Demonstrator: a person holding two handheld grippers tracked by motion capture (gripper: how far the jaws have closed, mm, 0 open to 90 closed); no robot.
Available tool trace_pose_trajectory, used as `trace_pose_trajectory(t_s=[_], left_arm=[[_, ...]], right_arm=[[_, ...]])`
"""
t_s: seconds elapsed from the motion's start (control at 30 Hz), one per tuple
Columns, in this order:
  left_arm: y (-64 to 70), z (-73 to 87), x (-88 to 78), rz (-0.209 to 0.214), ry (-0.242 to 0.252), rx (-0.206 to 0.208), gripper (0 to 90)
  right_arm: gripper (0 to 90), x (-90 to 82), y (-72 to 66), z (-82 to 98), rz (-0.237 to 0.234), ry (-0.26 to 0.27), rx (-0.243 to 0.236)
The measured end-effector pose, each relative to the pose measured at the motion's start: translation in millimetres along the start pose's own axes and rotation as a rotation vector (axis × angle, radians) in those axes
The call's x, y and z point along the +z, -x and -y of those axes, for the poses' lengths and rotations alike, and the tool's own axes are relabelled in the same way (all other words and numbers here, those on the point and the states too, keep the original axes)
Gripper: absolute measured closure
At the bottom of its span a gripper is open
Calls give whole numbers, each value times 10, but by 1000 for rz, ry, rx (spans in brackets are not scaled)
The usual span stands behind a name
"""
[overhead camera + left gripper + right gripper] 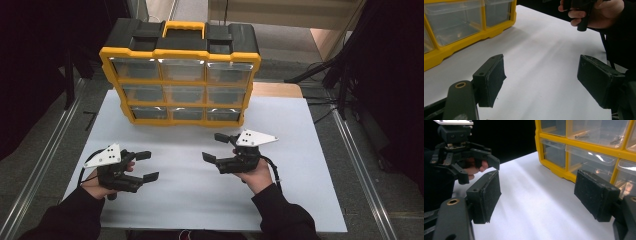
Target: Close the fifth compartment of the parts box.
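Observation:
A yellow and black parts organizer [181, 75] with clear plastic drawers stands upright at the back of the white table [200, 195]. My left gripper [147, 166] is held low at the front left, open, nothing between its black pads [490, 80]. My right gripper [216, 147] is at centre right, open and empty, its jaws pointing left toward the left gripper. In the right gripper view the organizer's drawers [584, 152] are close on the right; small screws lie in an upper drawer [596, 135]. The left gripper [477, 168] faces it across the table.
The organizer's yellow carry handle [184, 27] is on top. Metal rails [45, 150] run along both sides of the table. Black cables [335, 75] lie on the floor at the right. A wooden board [277, 90] shows behind the table.

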State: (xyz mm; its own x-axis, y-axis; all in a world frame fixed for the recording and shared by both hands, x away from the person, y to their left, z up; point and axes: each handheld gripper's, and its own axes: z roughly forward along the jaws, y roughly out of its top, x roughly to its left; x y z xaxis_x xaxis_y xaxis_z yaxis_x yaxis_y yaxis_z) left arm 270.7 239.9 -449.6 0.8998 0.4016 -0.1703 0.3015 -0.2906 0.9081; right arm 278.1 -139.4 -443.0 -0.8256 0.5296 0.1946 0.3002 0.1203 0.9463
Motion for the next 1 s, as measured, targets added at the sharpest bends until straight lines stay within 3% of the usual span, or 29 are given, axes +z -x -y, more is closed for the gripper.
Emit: trace_pose_trajectory(t_s=[0.7, 1.0], left_arm=[[-12, -3, -13, -8, 10, -3, 218], [-15, -7, -19, -6, 14, -7, 218]], right_arm=[[223, -455, 60, 129, 30, 12, -20], [206, -564, 58, 222, 22, -12, -33]])
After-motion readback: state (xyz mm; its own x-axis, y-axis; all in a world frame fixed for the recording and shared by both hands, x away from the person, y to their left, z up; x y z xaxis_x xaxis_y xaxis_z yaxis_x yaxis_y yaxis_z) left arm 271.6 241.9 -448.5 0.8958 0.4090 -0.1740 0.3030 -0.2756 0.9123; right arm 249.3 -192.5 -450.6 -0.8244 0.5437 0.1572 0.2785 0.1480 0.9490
